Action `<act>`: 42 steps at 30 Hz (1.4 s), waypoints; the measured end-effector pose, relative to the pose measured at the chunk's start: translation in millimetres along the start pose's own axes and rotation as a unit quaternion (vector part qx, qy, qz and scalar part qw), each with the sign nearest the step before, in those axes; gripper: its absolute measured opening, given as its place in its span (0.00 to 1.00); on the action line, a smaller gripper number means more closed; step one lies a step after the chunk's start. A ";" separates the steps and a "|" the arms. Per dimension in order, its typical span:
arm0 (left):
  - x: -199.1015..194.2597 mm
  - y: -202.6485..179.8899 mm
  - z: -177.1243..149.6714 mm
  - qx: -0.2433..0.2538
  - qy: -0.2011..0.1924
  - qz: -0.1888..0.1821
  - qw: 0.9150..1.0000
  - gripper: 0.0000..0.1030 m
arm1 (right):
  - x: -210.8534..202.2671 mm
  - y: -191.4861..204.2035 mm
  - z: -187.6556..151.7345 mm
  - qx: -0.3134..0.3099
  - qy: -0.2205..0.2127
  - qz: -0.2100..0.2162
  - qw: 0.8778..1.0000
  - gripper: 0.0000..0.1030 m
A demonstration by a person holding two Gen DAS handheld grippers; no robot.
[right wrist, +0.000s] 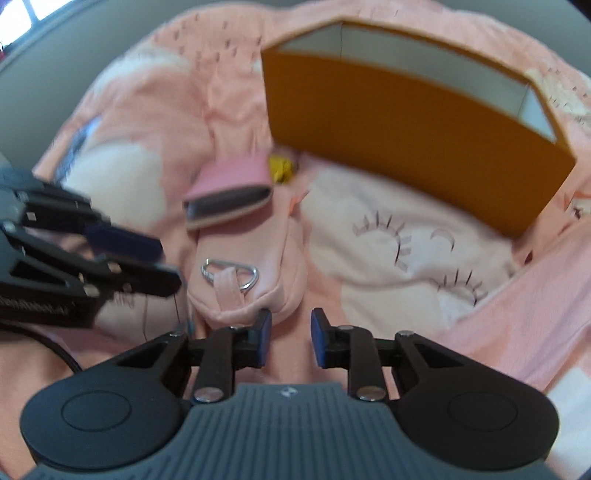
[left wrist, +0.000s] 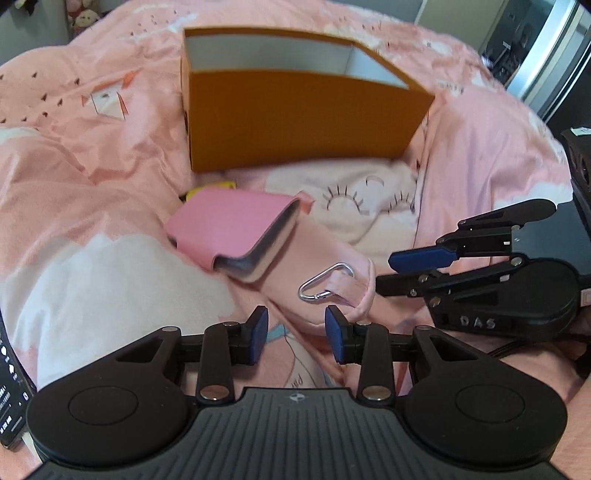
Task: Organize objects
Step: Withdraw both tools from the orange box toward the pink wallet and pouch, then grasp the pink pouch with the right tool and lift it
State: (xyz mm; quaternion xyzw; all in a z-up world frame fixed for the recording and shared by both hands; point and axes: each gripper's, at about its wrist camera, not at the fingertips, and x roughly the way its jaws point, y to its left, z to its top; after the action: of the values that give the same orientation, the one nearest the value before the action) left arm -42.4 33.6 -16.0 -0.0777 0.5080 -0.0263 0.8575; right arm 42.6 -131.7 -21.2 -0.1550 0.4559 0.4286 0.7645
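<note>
An orange box (left wrist: 295, 122) (right wrist: 406, 133) with a white, divided inside stands open on the pink bedding. In front of it lies a pink wallet (left wrist: 229, 225) (right wrist: 232, 177), with a yellow item (left wrist: 212, 186) (right wrist: 280, 168) half hidden behind it. A pink fabric pouch (left wrist: 314, 251) (right wrist: 255, 243) lies nearer, a silver carabiner (left wrist: 341, 266) (right wrist: 252, 275) on its loop. My left gripper (left wrist: 297, 325) (right wrist: 159, 258) hovers open at the pouch's near end. My right gripper (right wrist: 291, 321) (left wrist: 391, 273) is open at the pouch's other side, its left finger by the pouch's edge, nothing pinched.
The rumpled pink and white duvet (left wrist: 92, 184) covers the whole bed. A dark phone-like device (left wrist: 11, 387) sits at the left edge. Plush toys (left wrist: 83, 16) are far back left, and dark furniture (left wrist: 546, 55) stands beyond the bed at the right.
</note>
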 end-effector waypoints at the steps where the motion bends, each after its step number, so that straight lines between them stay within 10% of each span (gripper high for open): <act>1: -1.5 0.7 0.7 0.000 -0.007 0.000 1.000 0.41 | -3.7 -1.1 2.5 0.006 -0.016 0.001 1.000 0.26; 8: -4.0 -0.1 2.5 0.014 -0.035 -0.002 0.999 0.46 | -12.7 -2.4 24.0 0.034 -0.091 0.033 0.995 0.26; 16: 0.7 1.1 3.6 0.027 -0.028 0.007 0.999 0.51 | 9.0 17.6 35.0 -0.002 -0.061 -0.003 0.998 0.27; 27: 14.8 7.3 1.2 0.014 0.006 -0.015 1.000 0.50 | 20.7 3.1 -0.8 0.024 0.053 0.012 0.998 0.78; 42: 8.2 13.3 2.1 -0.003 -0.013 -0.004 1.000 0.44 | 23.2 6.5 -3.9 0.014 0.036 0.027 0.999 0.55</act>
State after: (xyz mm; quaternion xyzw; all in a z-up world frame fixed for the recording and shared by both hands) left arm -37.0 45.9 -24.3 -0.0828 0.4967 -0.0272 0.8635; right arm 40.3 -118.4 -41.6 -0.1472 0.4928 0.4367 0.7381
